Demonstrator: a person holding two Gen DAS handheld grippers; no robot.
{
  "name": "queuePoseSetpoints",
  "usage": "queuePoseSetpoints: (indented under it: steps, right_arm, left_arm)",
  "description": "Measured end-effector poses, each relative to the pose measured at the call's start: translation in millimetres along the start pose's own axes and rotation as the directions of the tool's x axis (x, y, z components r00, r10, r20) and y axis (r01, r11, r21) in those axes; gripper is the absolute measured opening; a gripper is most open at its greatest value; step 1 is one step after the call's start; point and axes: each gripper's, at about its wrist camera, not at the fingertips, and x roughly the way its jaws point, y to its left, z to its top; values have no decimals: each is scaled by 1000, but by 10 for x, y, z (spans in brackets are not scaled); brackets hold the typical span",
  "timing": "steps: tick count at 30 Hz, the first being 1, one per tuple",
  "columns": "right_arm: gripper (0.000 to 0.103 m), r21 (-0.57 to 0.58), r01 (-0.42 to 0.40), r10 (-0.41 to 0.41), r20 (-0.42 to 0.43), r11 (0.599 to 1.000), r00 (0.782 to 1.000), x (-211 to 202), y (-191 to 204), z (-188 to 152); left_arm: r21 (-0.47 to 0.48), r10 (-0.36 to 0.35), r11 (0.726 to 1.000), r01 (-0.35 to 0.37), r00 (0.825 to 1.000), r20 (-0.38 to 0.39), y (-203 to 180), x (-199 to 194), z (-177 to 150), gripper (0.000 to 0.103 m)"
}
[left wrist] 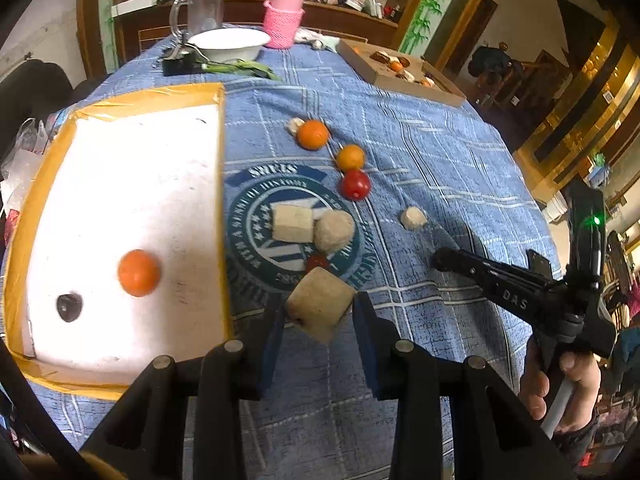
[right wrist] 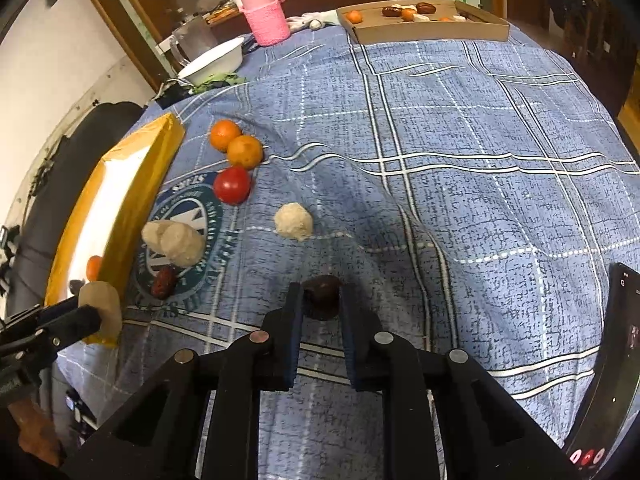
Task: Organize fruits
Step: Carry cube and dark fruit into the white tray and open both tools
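My left gripper (left wrist: pixel 319 312) is shut on a pale beige fruit chunk (left wrist: pixel 320 309) and holds it above the blue cloth, beside the yellow-rimmed white tray (left wrist: pixel 120 184). The tray holds an orange (left wrist: pixel 139 273) and a dark fruit (left wrist: pixel 69 307). My right gripper (right wrist: pixel 320 300) is shut on a dark brown fruit (right wrist: pixel 321 294) low over the cloth; it also shows in the left wrist view (left wrist: pixel 440 261). On the cloth lie two oranges (left wrist: pixel 313 134) (left wrist: pixel 350 157), a red tomato (left wrist: pixel 355 185), two beige chunks (left wrist: pixel 292 223) (left wrist: pixel 334 230), a small beige piece (left wrist: pixel 414 218) and a red date (right wrist: pixel 163 281).
A cardboard box (right wrist: pixel 432 30) with more fruit stands at the far right. A white bowl (left wrist: pixel 228 43), a glass jug (left wrist: pixel 200 12) and a pink-sleeved jar (left wrist: pixel 283 20) stand at the far edge. A phone (right wrist: pixel 618 360) stands at the right.
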Motion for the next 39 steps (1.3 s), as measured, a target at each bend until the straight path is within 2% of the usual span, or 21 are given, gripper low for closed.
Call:
queuePoseSetpoints:
  steps: [6,12,16,19,22,26,30,32,34,37,39]
  right_arm:
    - [16,-63,-94,96,30,994,995,-198,345,94]
    - [16,-183,-287,291,-1,940,957,-181,1013,339]
    - [15,-237,-363,362,-49,901,931,49,1515,547]
    - [15,-268,-406,394,-100,874,914,304,1856,700]
    - [15,-277,-424,397,-151,862,905,619,2124,826]
    - [15,-300,-401,357,-191,865,914,1002,2328,863]
    - [15,-366,-342,286,-200,866,937,1202,2462,759]
    - [15,-402,-311,256,-185,861,949,1203,2485,722]
    - [15,-404,-322,265,-192,856,945,1199,2489,702]
    - [17,-448,-291,236,-176,845,956,1223,2559,637]
    - [18,-441,-313,255,-186,841,949,1202,2557,618]
  left_arm:
    - [-61,20,998,-17,998,53,277,-291,89,37]
    - [-149,88,986,-71,990,109,731,-512,273,37]
    - [-199,133,974,-107,983,125,1020,-512,397,37]
    - [-230,168,963,-139,980,108,1240,-397,488,37]
    - [-248,200,953,-175,977,77,1453,-241,563,37]
    - [-265,238,937,-225,971,16,1710,16,578,37]
    - [-278,266,922,-270,963,-52,1875,213,499,37]
    - [-277,266,922,-270,962,-53,1891,230,471,37]
    - [-272,271,922,-274,961,-51,1888,232,478,38]
    - [-264,285,922,-285,958,-40,1880,234,472,39]
    - [-265,291,920,-290,956,-34,1868,209,464,39]
